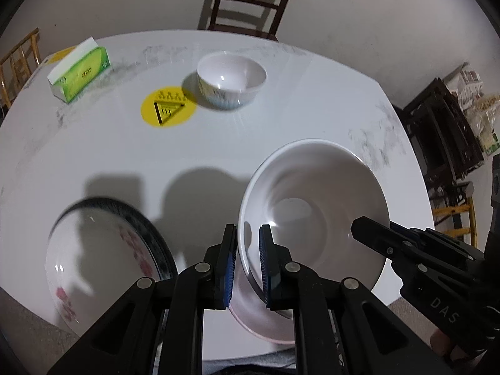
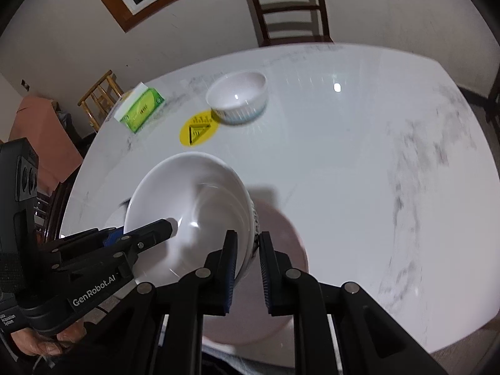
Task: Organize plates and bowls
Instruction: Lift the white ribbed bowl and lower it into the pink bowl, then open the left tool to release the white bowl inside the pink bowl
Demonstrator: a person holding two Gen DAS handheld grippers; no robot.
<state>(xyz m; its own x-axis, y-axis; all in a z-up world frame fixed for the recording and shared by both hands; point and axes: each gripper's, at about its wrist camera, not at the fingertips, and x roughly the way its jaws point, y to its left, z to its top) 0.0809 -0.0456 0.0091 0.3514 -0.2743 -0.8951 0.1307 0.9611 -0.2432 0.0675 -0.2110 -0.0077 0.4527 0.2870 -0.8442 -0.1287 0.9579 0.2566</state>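
Observation:
A large white bowl hangs tilted above the white table, held by both grippers. My left gripper is shut on its left rim, one pad inside and one outside. My right gripper is shut on the opposite rim in the same way. Each gripper shows in the other's view: the right gripper reaching in from the right, the left gripper from the left. A small white bowl stands far back on the table. A flowered dish with a dark rim lies near left.
A green tissue box and a round yellow sticker are at the back left. A dark wooden chair stands behind the table. A pale pinkish round shape lies under the held bowl.

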